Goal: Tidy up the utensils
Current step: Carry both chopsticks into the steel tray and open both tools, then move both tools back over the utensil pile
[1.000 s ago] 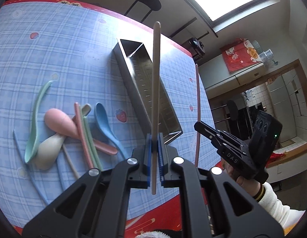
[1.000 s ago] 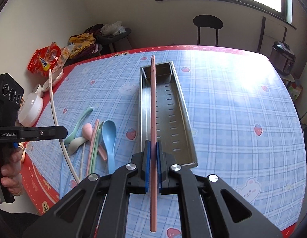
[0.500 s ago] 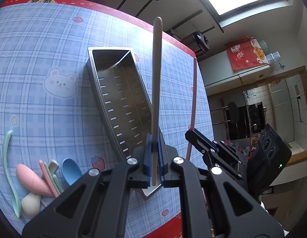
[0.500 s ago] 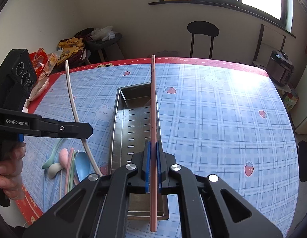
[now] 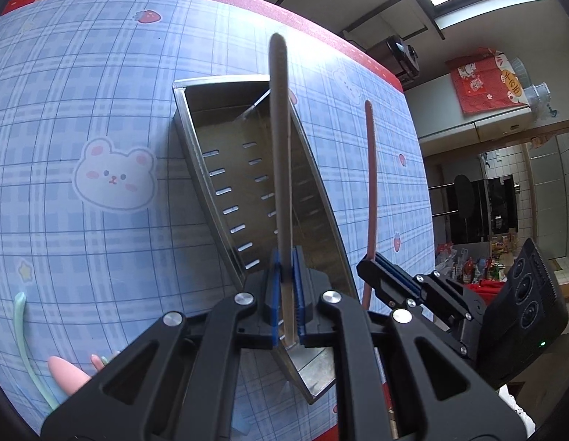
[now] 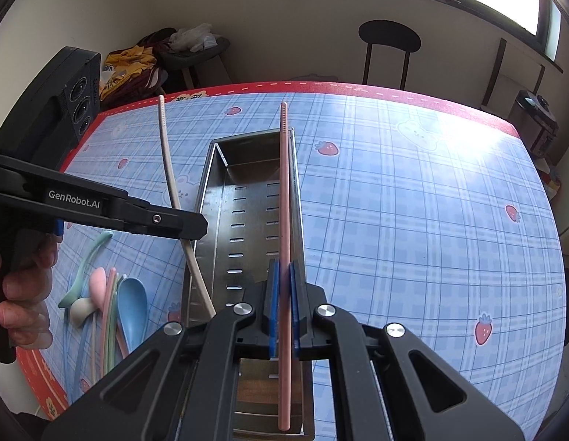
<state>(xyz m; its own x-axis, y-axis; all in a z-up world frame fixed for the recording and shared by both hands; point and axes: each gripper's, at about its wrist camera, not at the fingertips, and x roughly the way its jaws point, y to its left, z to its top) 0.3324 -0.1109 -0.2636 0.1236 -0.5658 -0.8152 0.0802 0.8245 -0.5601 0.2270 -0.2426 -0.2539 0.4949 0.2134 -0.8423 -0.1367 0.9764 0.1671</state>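
Tray (image 6: pixel 210 198) seemingly empty; each gripper's fingers clench one chopstick above it, beige (image 5: pixel 280 169) left, pink (image 6: pixel 284 220) right.

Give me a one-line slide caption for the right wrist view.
Right hand-held gripper grips a pink chopstick over the steel tray; left hand-held gripper holds a beige chopstick beside it.

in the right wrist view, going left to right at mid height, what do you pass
left gripper → beige chopstick that it holds → metal tray → pink chopstick in the right gripper → bare blue checked tablecloth
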